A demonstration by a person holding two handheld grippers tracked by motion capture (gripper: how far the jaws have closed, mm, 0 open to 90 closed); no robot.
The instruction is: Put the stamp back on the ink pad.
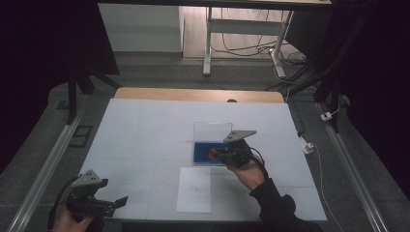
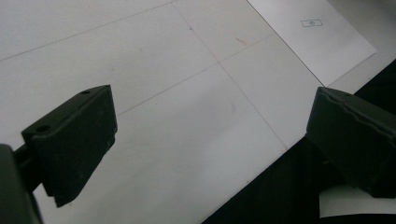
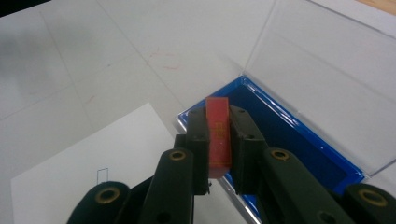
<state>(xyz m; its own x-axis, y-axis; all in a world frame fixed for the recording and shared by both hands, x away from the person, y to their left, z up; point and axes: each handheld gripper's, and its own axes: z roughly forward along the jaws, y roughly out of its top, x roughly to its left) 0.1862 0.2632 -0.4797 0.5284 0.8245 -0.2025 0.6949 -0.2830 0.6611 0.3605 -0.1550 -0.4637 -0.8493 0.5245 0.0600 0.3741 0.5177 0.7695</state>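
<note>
My right gripper [image 3: 218, 122] is shut on a thin red block [image 3: 219, 136], held upright between the two black jaws above the near corner of a blue tray [image 3: 299, 140] with a clear hinged lid [image 3: 327, 79] standing open. In the high view the right gripper [image 1: 216, 153] hovers over the blue tray [image 1: 200, 151] at the table's middle, the red block [image 1: 212, 153] showing at its tip. My left gripper [image 1: 121, 201] rests near the table's front left corner, open; its jaws [image 2: 205, 140] stand wide apart over bare white surface with nothing between them.
A white sheet of paper [image 1: 194, 189] with a small printed box lies in front of the tray; it is also in the left gripper view [image 2: 312, 35] and the right gripper view [image 3: 93, 168]. The white table cover [image 1: 145, 130] ends at a wooden edge at the back.
</note>
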